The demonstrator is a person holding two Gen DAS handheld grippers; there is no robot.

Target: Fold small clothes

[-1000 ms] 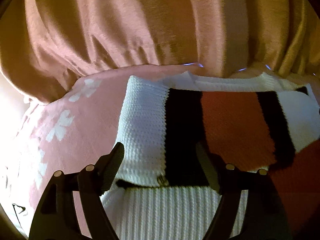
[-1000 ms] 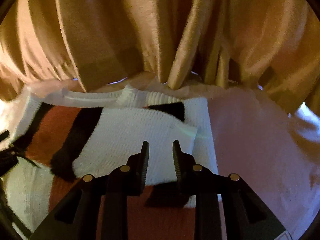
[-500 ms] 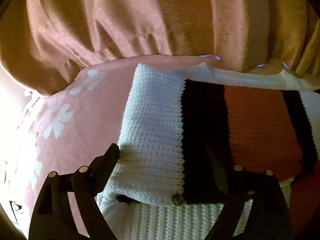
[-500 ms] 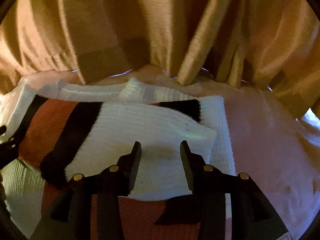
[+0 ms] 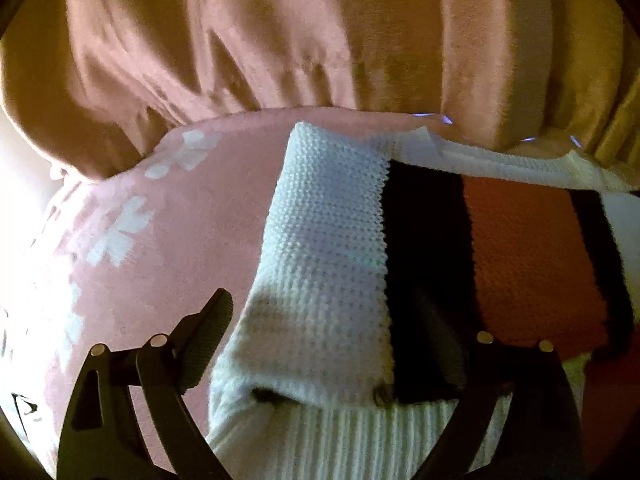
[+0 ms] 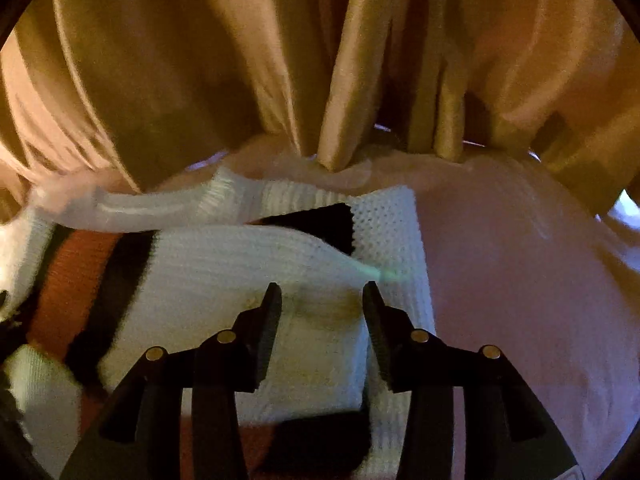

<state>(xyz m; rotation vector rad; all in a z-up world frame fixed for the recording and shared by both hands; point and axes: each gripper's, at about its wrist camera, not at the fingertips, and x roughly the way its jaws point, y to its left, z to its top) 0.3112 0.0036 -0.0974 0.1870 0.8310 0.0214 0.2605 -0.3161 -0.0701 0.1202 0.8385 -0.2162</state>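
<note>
Altogether one knitted sweater (image 5: 324, 264) lies on one pink bedsheet (image 5: 168, 240) printed with pale flowers, with a tan curtain (image 5: 280, 40) hanging behind the bed's far edge, and two grippers work over it. Its bands are white, black and rust-orange, and a white sleeve (image 6: 240, 264) is folded across the body in the right wrist view. At the near edge a ribbed white hem shows below the folded layer. The left gripper (image 5: 332, 328) has its jaws spread wide, having just been opening; the white band and part of the black band lie between the two fingers, and neither pad presses on the knit. The right gripper (image 6: 322, 296) also stands parted, its jaws just having opened further, and it hovers over the folded sleeve with the white knit showing in the gap, no cloth pinched. Beyond the sweater's right edge the sheet lies bare.
</note>
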